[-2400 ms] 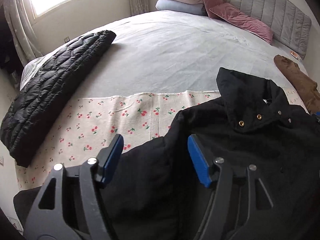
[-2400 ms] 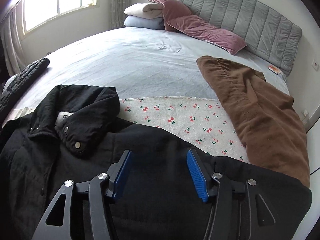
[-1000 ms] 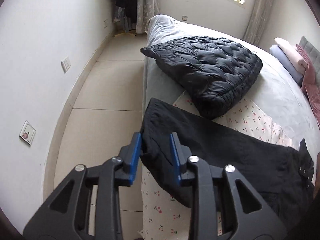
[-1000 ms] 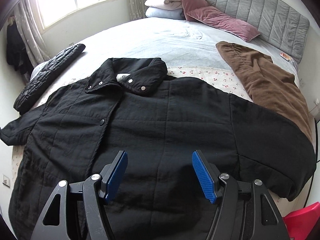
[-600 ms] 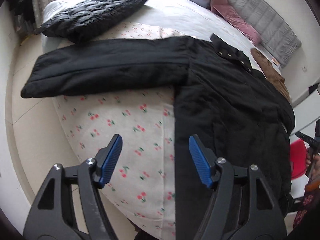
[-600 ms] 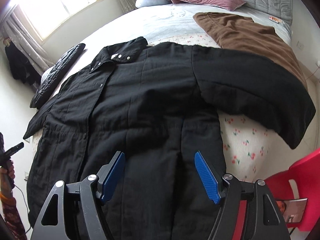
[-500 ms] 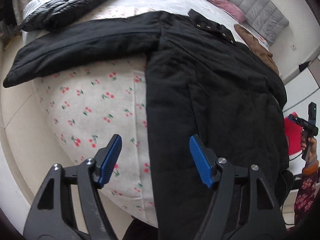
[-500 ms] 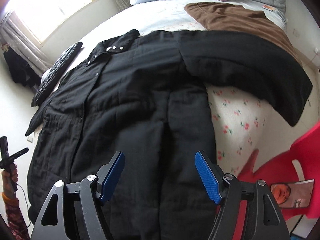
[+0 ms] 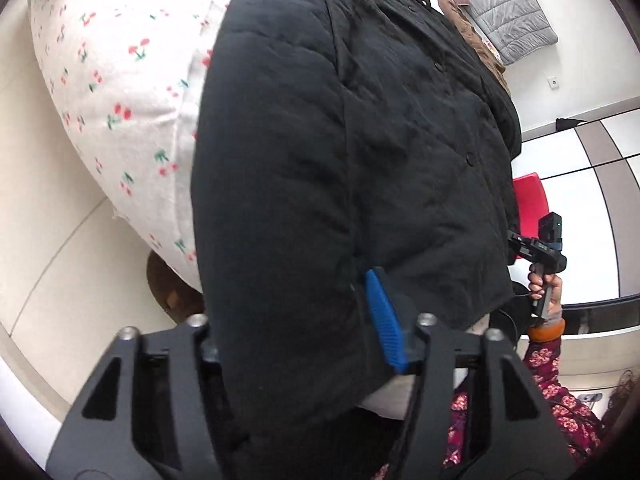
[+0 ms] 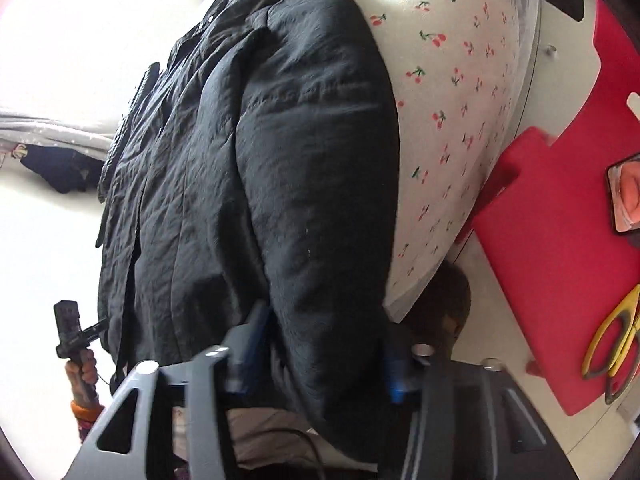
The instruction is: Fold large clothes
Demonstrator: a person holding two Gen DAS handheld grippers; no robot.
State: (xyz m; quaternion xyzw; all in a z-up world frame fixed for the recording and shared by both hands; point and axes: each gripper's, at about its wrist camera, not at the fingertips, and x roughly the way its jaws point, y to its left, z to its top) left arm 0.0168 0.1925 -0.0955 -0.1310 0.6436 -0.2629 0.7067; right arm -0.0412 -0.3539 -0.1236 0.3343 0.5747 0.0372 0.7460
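The large black quilted coat (image 9: pixel 340 120) lies face up on the bed, its hem hanging over the near edge. My left gripper (image 9: pixel 292 300) has the hem's left corner between its jaws, which are closing. One blue pad (image 9: pixel 384 320) presses the fabric; the other pad is hidden behind it. In the right wrist view the coat (image 10: pixel 280 140) fills the gap of my right gripper (image 10: pixel 324 332) at the hem's right corner. Those jaws are also closing, with both blue pads against the cloth.
A cherry-print sheet (image 9: pixel 120 80) covers the bed's end and shows again as the sheet (image 10: pixel 460 80) beside the coat. A red chair (image 10: pixel 560 240) with yellow scissors (image 10: pixel 612 336) stands close on the right. A brown garment (image 9: pixel 472 36) and a grey headboard (image 9: pixel 508 12) lie beyond.
Both grippers dropped from above the coat to its hem at the bed's near edge. Their jaws went from wide open to closed around the hem corners.
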